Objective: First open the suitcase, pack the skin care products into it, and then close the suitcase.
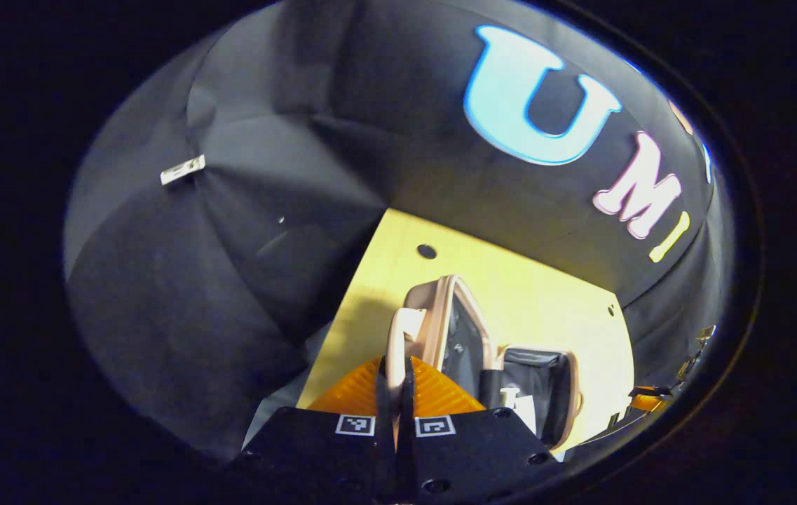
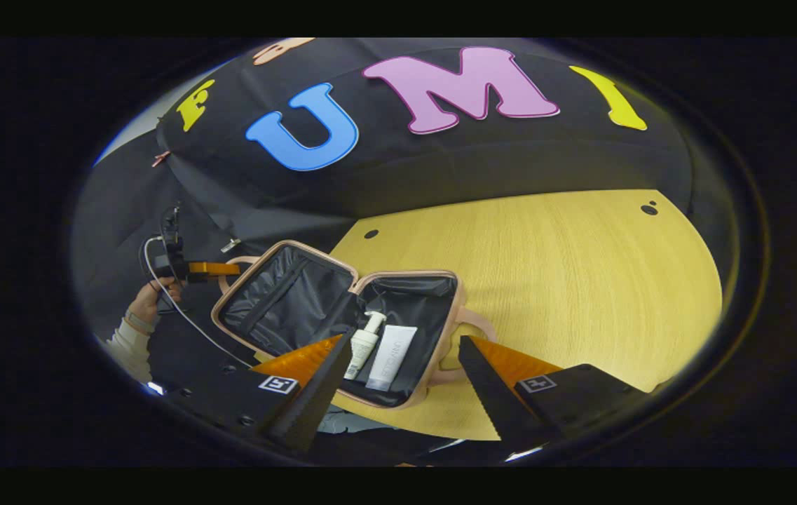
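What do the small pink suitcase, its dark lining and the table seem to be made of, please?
The small pink suitcase looks like smooth faux leather or plastic, with an even, slightly glossy rim. Its dark lining seems thin synthetic fabric: it wrinkles and glints. The pale yellow table appears to be wood or wood-look laminate, showing fine straight grain and a matte finish.

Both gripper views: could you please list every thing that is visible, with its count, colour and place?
suitcase: one, pink shell, black lining, open on the table
pump bottle: one, white, inside the suitcase
tube: one, white, inside the suitcase beside the pump bottle
table: one, light wood
cable: one, white, hanging from the left gripper
left gripper: one, fingers closed on the suitcase lid's handle
right gripper: one, fingers apart, above the suitcase's near edge
hand: one, holding the left gripper
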Demonstrator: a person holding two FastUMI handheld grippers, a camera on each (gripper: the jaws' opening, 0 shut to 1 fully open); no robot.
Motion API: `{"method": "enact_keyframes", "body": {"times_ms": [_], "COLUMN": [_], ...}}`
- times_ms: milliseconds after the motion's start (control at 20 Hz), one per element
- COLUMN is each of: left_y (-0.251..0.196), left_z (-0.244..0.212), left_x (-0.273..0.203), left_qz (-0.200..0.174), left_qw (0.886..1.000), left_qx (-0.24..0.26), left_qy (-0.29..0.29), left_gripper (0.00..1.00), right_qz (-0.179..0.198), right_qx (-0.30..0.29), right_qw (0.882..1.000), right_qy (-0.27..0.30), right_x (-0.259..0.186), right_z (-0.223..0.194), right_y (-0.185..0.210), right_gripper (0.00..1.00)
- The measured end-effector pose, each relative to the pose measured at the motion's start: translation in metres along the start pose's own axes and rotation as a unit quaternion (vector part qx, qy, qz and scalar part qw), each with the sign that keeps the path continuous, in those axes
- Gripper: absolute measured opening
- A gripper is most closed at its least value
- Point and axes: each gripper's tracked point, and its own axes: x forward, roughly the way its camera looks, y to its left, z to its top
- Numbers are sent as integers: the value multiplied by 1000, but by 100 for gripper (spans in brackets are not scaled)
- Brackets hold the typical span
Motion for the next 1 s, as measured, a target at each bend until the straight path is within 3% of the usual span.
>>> {"method": "enact_keyframes", "body": {"times_ms": [150,300,500,700,1000], "left_y": [-26,-80,-168,-263,-335], "left_z": [20,21,3,-46,-148], "left_x": [-33,-58,-50,-26,56], "left_qz": [-41,-76,-106,-145,-140], "left_qw": [999,996,992,987,983], "left_qx": [12,32,58,66,93], "left_qy": [-28,-44,-46,-1,77], "left_gripper": [6,6,6,6,6], "right_qz": [6,17,28,20,-28], "right_qx": [-8,-6,-2,1,-21], "right_qw": [1000,1000,999,999,998], "right_qy": [-15,-25,-31,-36,-58], "right_x": [-16,-31,-58,-95,-157], "right_z": [4,7,11,10,11], "right_y": [-8,-21,-49,-94,-180], "right_gripper": [97,97,97,97,97]}}
